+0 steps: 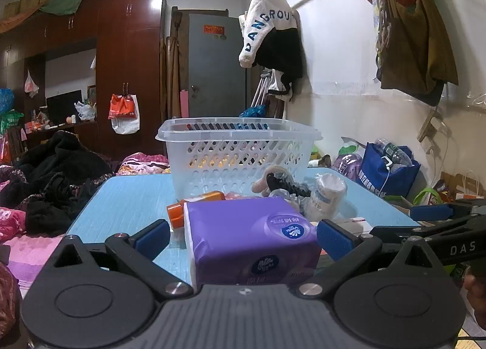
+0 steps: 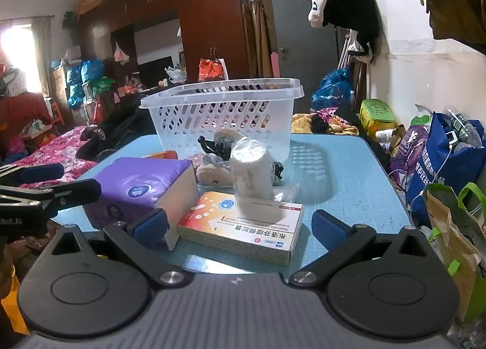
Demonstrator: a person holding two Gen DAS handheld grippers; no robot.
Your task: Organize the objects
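A purple tissue pack [image 1: 252, 239] lies on the blue table [image 1: 136, 197], between the open jaws of my left gripper [image 1: 243, 238]; the pads stand just clear of its sides. My right gripper [image 2: 240, 227] is open around the near end of a medicine box [image 2: 243, 224], not touching it. The tissue pack [image 2: 142, 191] lies to that box's left. Behind them lie an orange bottle [image 1: 194, 204], a wrapped white roll [image 2: 250, 169], a black hair clip [image 2: 212, 145] and a plush item [image 2: 212, 172]. A clear perforated basket [image 1: 240, 151] stands at the table's far side.
A bed with dark clothes [image 1: 54, 185] lies left of the table. Bags [image 2: 449, 160] crowd the floor on the right by the wall. My right gripper shows in the left wrist view [image 1: 440, 221], my left gripper in the right wrist view [image 2: 45, 188].
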